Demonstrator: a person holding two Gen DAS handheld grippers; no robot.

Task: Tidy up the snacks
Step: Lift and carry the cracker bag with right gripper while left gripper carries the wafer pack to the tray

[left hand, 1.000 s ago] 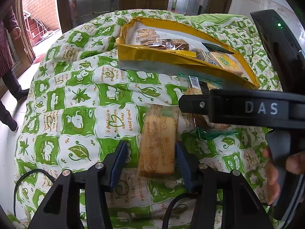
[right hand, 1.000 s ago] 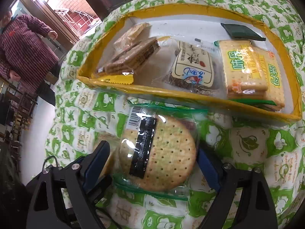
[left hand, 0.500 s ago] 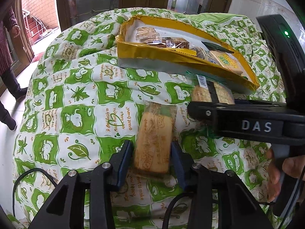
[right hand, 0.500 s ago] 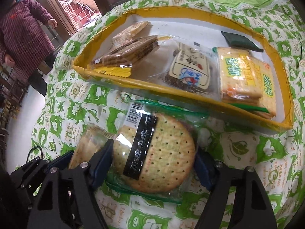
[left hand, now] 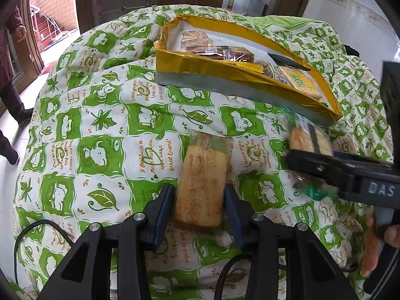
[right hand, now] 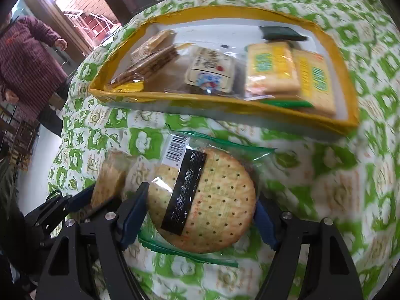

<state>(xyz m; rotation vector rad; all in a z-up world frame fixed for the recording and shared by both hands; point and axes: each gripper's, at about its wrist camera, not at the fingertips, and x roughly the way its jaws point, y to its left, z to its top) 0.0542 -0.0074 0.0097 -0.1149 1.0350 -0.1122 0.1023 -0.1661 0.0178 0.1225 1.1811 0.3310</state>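
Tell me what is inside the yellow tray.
The yellow tray holds brown wafer packs, a white-labelled snack, two yellow cracker packs and a dark green packet. Whatever lies under those packs is covered.

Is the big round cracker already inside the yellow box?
No, the round cracker packet sits between the right gripper's fingers, on the near side of the yellow box.

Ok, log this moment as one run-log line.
left gripper: shut on rectangular biscuit pack | right gripper: shut on round cracker pack | yellow tray: holds several snacks | next: likely tray
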